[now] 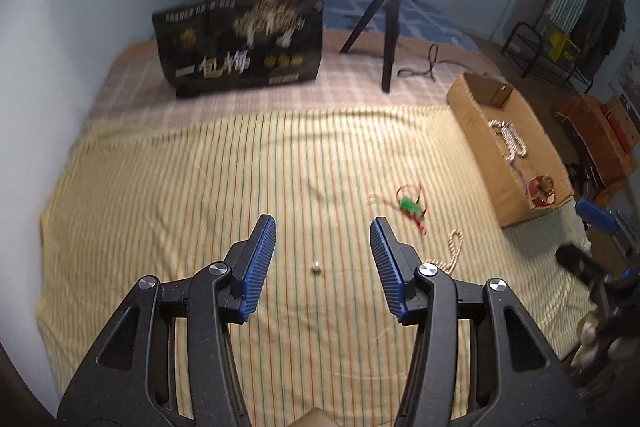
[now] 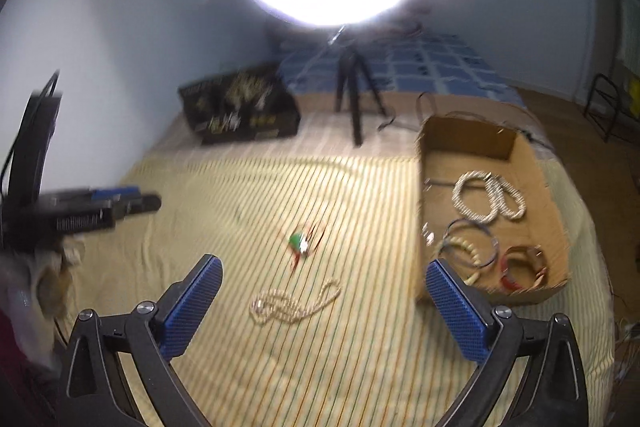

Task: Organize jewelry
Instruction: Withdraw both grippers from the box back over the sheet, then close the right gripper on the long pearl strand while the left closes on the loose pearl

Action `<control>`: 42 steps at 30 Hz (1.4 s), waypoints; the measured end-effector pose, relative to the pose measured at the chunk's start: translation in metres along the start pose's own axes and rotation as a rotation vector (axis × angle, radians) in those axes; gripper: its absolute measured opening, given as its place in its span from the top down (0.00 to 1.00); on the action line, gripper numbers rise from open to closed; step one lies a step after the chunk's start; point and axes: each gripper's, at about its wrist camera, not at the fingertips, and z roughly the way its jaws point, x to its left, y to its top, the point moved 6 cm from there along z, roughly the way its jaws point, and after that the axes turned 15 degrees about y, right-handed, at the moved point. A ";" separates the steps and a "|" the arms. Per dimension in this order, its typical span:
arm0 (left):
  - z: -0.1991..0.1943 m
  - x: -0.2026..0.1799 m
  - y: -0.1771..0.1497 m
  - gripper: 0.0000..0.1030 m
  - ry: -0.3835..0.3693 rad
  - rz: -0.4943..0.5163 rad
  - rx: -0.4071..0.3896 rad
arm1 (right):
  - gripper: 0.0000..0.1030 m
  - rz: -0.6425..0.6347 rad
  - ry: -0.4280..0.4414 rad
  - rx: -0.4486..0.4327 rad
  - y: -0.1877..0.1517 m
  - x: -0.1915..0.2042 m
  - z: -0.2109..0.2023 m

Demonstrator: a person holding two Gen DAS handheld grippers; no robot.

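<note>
My left gripper (image 1: 322, 227) is open and empty above the striped yellow sheet. A small pale ring (image 1: 316, 266) lies on the sheet between its fingers. A green pendant on red cord (image 1: 410, 206) and a beige bead necklace (image 1: 454, 247) lie to its right. My right gripper (image 2: 324, 269) is open and empty over the bead necklace (image 2: 294, 305); the green pendant (image 2: 299, 243) lies beyond. The cardboard box (image 2: 424, 155) on the right holds silver bracelets (image 2: 488, 201), a dark cord with beads (image 2: 468, 247) and a red bangle (image 2: 520, 269). The left gripper (image 2: 120, 205) shows at the far left.
A black printed box (image 1: 240, 43) stands at the back left of the bed. A ring light on a black tripod (image 1: 386, 27) stands behind the sheet, its cable beside it. The cardboard box (image 1: 480, 131) sits at the bed's right edge; floor and furniture lie beyond.
</note>
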 end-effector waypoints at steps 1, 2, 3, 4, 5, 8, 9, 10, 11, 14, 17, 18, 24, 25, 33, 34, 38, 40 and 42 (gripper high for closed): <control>0.005 0.000 -0.004 0.51 0.000 0.002 0.012 | 0.00 -0.001 0.008 0.027 -0.006 0.002 0.007; 0.009 0.000 -0.008 0.51 0.000 0.005 0.027 | 0.00 0.006 0.012 0.044 -0.011 0.001 0.012; 0.014 -0.001 -0.013 0.51 -0.007 0.008 0.047 | 0.00 0.034 0.016 0.079 -0.018 -0.001 0.020; 0.017 -0.001 -0.015 0.51 -0.015 0.006 0.058 | 0.00 0.066 0.019 0.108 -0.023 -0.004 0.027; 0.020 -0.001 -0.018 0.51 -0.023 0.003 0.069 | 0.01 0.094 0.022 0.131 -0.026 -0.006 0.031; 0.030 -0.001 -0.024 0.51 -0.034 -0.005 0.102 | 0.06 0.211 0.052 0.197 -0.038 -0.016 0.048; 0.033 -0.001 -0.026 0.51 -0.042 -0.013 0.113 | 0.08 0.252 0.060 0.212 -0.042 -0.019 0.053; 0.035 -0.002 -0.028 0.54 -0.051 -0.018 0.126 | 0.10 0.270 0.060 0.222 -0.045 -0.020 0.057; 0.038 -0.002 -0.030 0.58 -0.056 -0.019 0.138 | 0.10 0.279 0.055 0.234 -0.048 -0.020 0.061; 0.047 -0.001 -0.035 0.62 -0.065 -0.028 0.168 | 0.27 0.280 0.032 0.269 -0.056 -0.019 0.072; 0.056 0.000 -0.039 0.66 -0.084 -0.050 0.200 | 0.32 0.324 0.052 0.298 -0.064 -0.019 0.084; 0.059 0.001 -0.040 0.66 -0.085 -0.055 0.208 | 0.37 0.339 0.052 0.302 -0.066 -0.020 0.087; 0.069 0.001 -0.043 0.72 -0.084 -0.062 0.237 | 0.52 0.375 0.071 0.307 -0.065 -0.016 0.102; 0.071 0.000 -0.044 0.74 -0.082 -0.057 0.242 | 0.53 0.388 0.072 0.303 -0.064 -0.016 0.104; 0.078 -0.005 -0.045 0.76 -0.080 -0.035 0.254 | 0.64 0.511 0.072 0.269 -0.061 -0.022 0.115; 0.079 -0.004 -0.045 0.76 -0.081 -0.036 0.255 | 0.65 0.520 0.073 0.268 -0.061 -0.023 0.115; 0.082 -0.004 -0.047 0.81 -0.082 -0.038 0.266 | 0.65 0.546 0.066 0.268 -0.060 -0.027 0.123; 0.083 -0.004 -0.047 0.81 -0.084 -0.042 0.268 | 0.66 0.552 0.063 0.265 -0.059 -0.029 0.125; 0.084 -0.003 -0.047 0.82 -0.089 -0.049 0.272 | 0.66 0.552 0.060 0.265 -0.057 -0.029 0.128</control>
